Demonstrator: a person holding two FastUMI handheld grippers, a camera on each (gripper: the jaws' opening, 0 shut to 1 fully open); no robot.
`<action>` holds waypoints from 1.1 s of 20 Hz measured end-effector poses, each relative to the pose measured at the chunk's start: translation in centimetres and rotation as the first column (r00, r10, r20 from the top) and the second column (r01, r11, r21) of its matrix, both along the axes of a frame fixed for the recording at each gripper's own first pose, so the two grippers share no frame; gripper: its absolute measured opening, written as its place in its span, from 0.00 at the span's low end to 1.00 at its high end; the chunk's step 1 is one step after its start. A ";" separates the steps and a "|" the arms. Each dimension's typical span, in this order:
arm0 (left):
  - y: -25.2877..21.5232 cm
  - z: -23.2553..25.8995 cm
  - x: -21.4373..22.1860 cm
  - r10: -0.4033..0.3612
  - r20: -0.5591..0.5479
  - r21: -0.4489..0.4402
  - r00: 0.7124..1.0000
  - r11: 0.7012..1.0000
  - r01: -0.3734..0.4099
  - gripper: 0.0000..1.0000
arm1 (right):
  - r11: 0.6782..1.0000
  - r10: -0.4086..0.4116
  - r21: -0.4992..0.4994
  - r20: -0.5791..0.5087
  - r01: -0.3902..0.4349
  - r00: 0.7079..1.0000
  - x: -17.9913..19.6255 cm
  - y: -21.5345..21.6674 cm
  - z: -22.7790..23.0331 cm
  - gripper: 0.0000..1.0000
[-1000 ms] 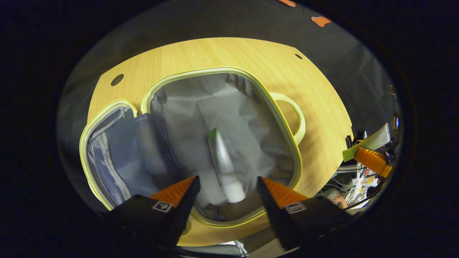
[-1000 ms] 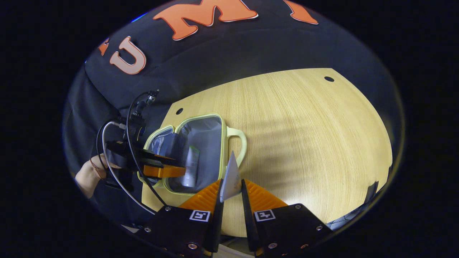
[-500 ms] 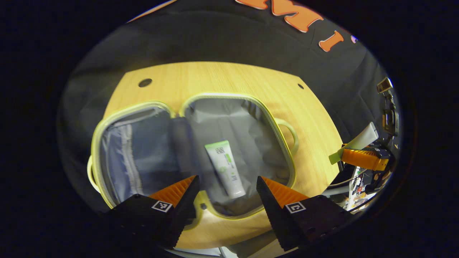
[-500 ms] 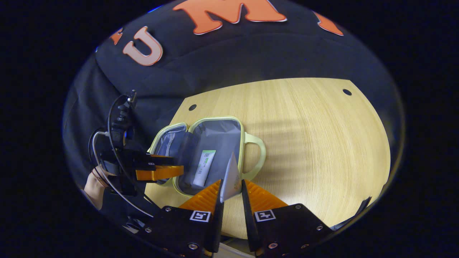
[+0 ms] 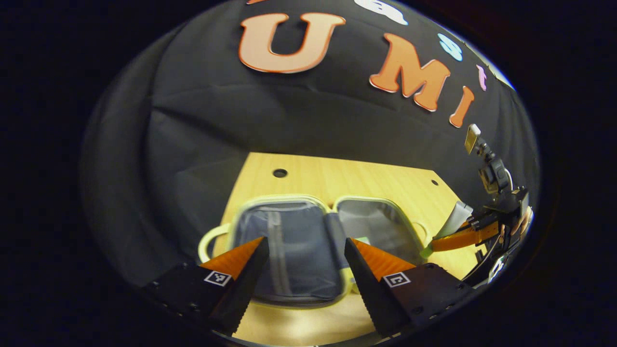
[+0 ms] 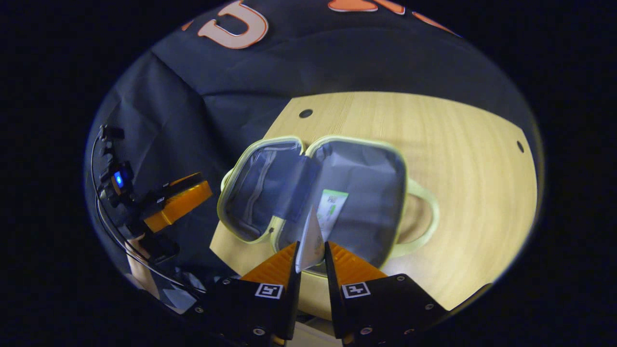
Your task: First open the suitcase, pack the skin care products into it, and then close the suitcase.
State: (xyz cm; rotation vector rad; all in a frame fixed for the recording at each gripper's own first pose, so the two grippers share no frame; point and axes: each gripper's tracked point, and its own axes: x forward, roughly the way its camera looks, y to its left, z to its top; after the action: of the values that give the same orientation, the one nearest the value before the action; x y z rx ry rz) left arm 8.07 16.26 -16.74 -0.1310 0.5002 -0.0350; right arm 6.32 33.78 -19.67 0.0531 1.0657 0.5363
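The left gripper (image 5: 304,250) has pulled back and tipped up since a second ago, so its view now takes in far more of the booth wall, while the right gripper (image 6: 311,254) has swung in over the suitcase (image 6: 270,193). On the left, that left gripper hangs with fingers wide apart, nothing between them. The suitcase lies open flat on the table (image 6: 458,144), both halves up. In its right half rests a green-topped tube (image 6: 332,207). Over its near rim, the right gripper pinches a second tube (image 6: 311,238), upright, fingers narrow.
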 end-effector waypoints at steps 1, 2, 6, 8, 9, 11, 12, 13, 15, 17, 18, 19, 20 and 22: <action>1.1 1.9 -1.1 0.038 0.026 0.013 0.999 0.999 -0.039 0.98 | 0.999 -0.004 -0.033 -0.022 0.003 1.000 0.5 -0.5 -1.5 0.31; 2.2 3.8 -2.0 0.073 0.062 0.023 0.995 0.997 -0.075 0.98 | 0.997 -0.007 -0.073 -0.044 0.004 0.999 0.7 -1.1 -2.9 0.31; 3.7 7.2 -5.2 0.109 0.107 0.054 0.988 0.992 -0.116 0.97 | 0.983 -0.043 -0.183 -0.074 0.029 0.996 1.7 -2.8 -6.0 0.31; 3.0 6.5 -4.8 0.122 0.104 0.053 0.987 0.990 -0.128 0.98 | 0.984 -0.058 -0.175 -0.084 0.043 0.995 1.8 -2.2 -6.5 0.25; 2.7 6.1 -4.6 0.118 0.100 0.040 0.988 0.992 -0.122 0.97 | 0.983 -0.067 -0.176 -0.080 0.052 0.995 2.0 -2.4 -6.1 0.32; 3.1 5.1 -4.5 0.123 0.084 0.024 0.989 0.992 -0.125 0.97 | 0.983 -0.074 -0.170 -0.056 0.064 0.996 2.3 -2.4 -5.7 0.40; 3.4 4.6 -4.5 0.128 0.078 0.020 0.989 0.991 -0.130 0.97 | 0.983 -0.077 -0.169 -0.043 0.069 0.996 2.5 -2.5 -5.4 0.55; 3.7 4.5 -4.2 0.134 0.074 0.014 0.988 0.991 -0.136 0.97 | 0.983 -0.082 -0.169 -0.027 0.077 0.996 2.6 -2.7 -5.3 0.59; 4.3 3.9 -4.2 0.150 0.058 -0.018 0.987 0.989 -0.149 0.97 | 0.986 -0.088 -0.142 0.006 0.088 0.996 2.8 -2.5 -4.4 0.86; 5.4 2.4 -4.1 0.174 0.026 -0.067 0.985 0.983 -0.171 0.98 | 0.990 -0.094 -0.102 0.035 0.097 0.995 2.9 -2.2 -3.3 0.95; 6.1 1.7 -3.8 0.188 0.013 -0.096 0.982 0.978 -0.186 0.97 | 0.991 -0.095 -0.087 0.047 0.099 0.994 2.8 -2.1 -2.8 0.95; 7.3 1.1 -3.8 0.207 0.002 -0.130 0.978 0.970 -0.205 0.97 | 0.992 -0.097 -0.077 0.057 0.102 0.994 2.8 -2.1 -2.3 0.96; 8.3 0.4 -3.6 0.227 -0.020 -0.169 0.974 0.959 -0.227 0.98 | 0.992 -0.102 -0.070 0.060 0.107 0.993 2.6 -2.1 -2.0 0.96; 10.4 -1.3 -2.9 0.261 -0.050 -0.256 0.964 0.930 -0.265 0.97 | 0.988 -0.143 -0.053 0.063 0.147 0.988 2.7 -2.4 -1.4 0.96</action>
State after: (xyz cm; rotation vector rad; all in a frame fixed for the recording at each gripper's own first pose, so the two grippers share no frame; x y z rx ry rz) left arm 5.14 26.63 -18.02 -0.4561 0.4878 0.1644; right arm 9.02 31.39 -21.10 0.0636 1.0104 0.3734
